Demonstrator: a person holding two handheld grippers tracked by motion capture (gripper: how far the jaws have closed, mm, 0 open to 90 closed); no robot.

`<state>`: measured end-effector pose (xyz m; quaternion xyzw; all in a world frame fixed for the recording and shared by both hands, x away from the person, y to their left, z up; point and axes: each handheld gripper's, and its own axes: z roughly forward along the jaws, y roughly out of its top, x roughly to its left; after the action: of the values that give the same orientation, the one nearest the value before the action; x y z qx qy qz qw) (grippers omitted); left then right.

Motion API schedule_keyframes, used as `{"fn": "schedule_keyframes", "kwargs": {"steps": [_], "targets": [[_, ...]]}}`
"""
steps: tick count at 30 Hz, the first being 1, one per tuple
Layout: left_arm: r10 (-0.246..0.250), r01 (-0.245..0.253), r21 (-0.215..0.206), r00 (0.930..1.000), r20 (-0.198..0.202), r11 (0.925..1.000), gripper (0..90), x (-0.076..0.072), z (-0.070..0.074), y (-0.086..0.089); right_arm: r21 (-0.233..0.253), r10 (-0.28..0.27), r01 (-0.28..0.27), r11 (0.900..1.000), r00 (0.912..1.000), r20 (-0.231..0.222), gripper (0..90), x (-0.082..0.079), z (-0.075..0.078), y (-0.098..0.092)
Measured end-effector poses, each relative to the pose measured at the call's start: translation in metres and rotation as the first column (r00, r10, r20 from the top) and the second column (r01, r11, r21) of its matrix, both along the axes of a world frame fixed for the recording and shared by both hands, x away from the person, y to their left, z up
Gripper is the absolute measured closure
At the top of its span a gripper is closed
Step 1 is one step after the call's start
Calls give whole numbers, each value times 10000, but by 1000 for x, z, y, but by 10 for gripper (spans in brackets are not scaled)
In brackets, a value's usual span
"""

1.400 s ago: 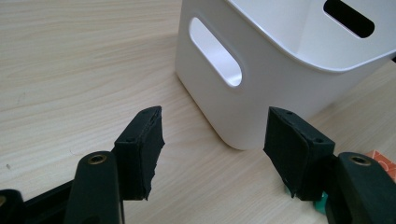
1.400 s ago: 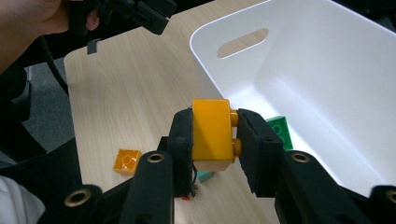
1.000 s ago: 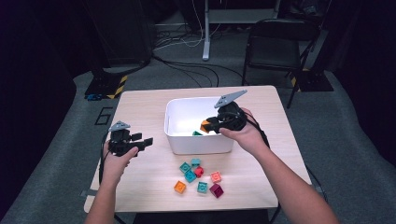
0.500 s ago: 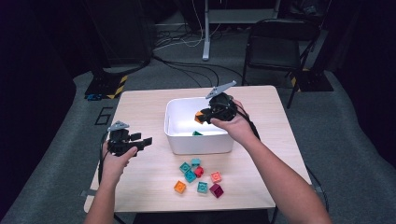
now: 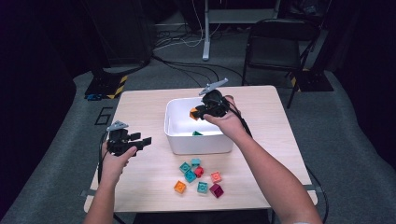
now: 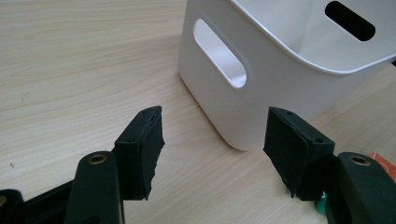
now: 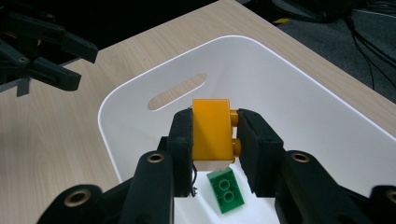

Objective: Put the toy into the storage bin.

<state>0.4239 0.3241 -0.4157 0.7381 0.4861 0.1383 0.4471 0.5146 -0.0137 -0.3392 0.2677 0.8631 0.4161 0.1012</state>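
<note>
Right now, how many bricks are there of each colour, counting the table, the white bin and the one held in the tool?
Teal brick: 4
Orange brick: 2
Green brick: 1
Red brick: 1
Salmon brick: 1
Magenta brick: 1
Total: 10

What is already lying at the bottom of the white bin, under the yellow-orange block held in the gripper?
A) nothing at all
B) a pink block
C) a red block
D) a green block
D: in the right gripper view a green block lies on the floor of the white bin, just below the orange block clamped in the right gripper.
</note>
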Motion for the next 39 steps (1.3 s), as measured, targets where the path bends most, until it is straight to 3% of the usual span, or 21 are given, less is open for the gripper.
{"fn": "schedule_keyframes", "kwargs": {"steps": [12, 27, 32, 39], "targets": [[17, -17, -52, 10000, 4, 10000, 370, 0, 0, 2, -367, 3, -9, 9993, 9999, -173, 668, 15, -14, 19], [60, -60, -111, 10000, -31, 9999, 371, 1, -1, 4, -966, -145, 117, 9953, 9995, -280, 666, 35, -34, 29], [62, -62, -117, 10000, -40, 9999, 371, 1, -2, 4, -1066, -361, 311, 9938, 9984, -446, 640, 38, -37, 29], [88, -88, -130, 10000, -34, 9999, 371, 1, -1, 6, -1121, -293, 269, 9933, 9994, -195, 595, 36, -32, 25]]}}
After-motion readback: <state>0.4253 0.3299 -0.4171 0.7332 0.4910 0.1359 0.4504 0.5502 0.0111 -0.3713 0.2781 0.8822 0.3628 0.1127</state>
